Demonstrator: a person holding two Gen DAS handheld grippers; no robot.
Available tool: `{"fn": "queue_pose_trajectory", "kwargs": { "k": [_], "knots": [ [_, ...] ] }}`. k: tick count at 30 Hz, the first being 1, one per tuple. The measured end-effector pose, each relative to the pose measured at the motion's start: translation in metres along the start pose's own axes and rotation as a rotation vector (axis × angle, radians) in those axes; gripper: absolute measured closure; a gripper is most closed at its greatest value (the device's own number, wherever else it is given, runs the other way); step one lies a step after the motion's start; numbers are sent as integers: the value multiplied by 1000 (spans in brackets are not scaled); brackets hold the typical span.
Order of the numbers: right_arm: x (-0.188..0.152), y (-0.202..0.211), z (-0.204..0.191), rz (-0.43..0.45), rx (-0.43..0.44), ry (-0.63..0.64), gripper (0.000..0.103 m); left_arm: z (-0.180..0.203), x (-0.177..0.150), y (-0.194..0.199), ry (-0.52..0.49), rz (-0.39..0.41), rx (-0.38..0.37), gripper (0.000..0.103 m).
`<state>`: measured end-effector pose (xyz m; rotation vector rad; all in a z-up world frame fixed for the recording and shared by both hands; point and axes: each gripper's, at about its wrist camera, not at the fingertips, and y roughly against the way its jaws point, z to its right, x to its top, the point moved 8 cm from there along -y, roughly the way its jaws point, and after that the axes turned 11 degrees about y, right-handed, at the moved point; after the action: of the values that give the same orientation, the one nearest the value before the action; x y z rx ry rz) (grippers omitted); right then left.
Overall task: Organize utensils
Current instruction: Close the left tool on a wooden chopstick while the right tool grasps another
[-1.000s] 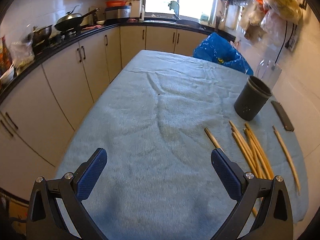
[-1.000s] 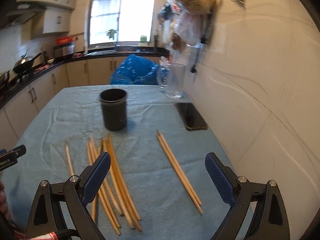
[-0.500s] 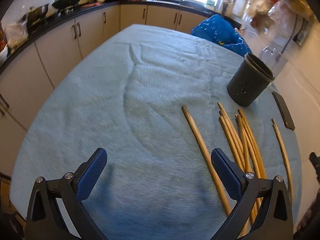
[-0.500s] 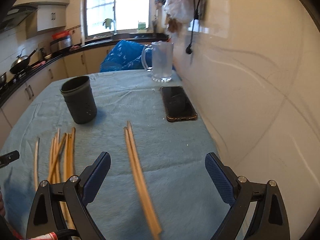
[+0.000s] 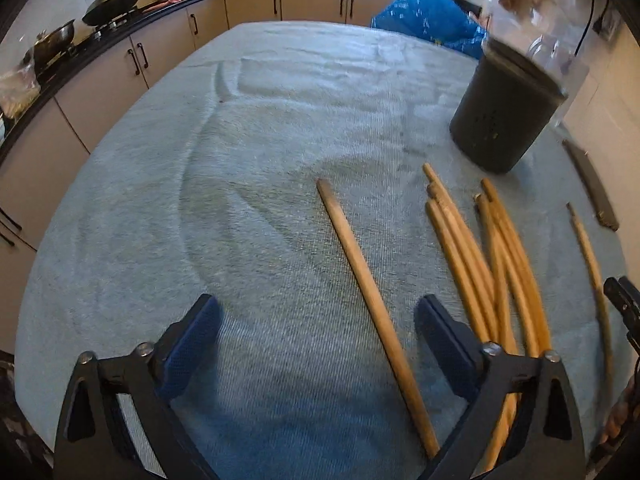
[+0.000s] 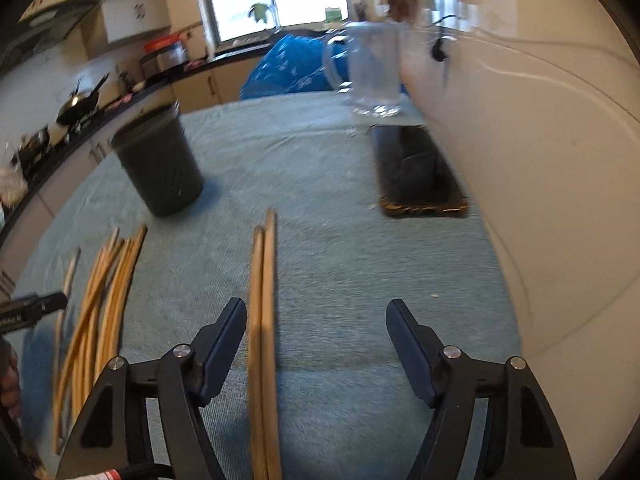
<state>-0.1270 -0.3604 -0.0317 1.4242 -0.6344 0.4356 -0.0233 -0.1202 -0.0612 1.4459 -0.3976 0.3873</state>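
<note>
The left gripper (image 5: pixel 316 332) hung over the worktop (image 5: pixel 248 168), its jaws wide and just closing around one chopstick (image 5: pixel 372 304), untouched. The right gripper (image 6: pixel 316 332), jaws narrowing, straddled a pair (image 6: pixel 264 320) near the holder (image 6: pixel 160 164).

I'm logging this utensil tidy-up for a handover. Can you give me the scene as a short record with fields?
surface: table under a blue-grey cloth
holder: dark cup, upright
loose chopstick: single chopstick between the left gripper jaws, untouched
pair: two chopsticks between the right gripper jaws, which have just been closing, no contact yet
pile: chopstick bundle
other: phone, glass jug
</note>
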Motion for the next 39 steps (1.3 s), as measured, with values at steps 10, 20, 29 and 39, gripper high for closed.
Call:
{"fn": "queue_pose_trajectory", "kwargs": {
  "k": [10,20,29,39],
  "knots": [
    [10,-22,-2,-45,2,18,44,11,16,2,-72,49,-15,77],
    [19,-24,7,-59,77,-89,58,-2,9,6,-99,71,-28,78],
    [13,-25,3,-121,-40,23,73,-4,6,10,-100,85,-23,78],
    [34,-43,-4,-179,-13,26,78,40,0,7,-221,63,-166,95]
  ]
}}
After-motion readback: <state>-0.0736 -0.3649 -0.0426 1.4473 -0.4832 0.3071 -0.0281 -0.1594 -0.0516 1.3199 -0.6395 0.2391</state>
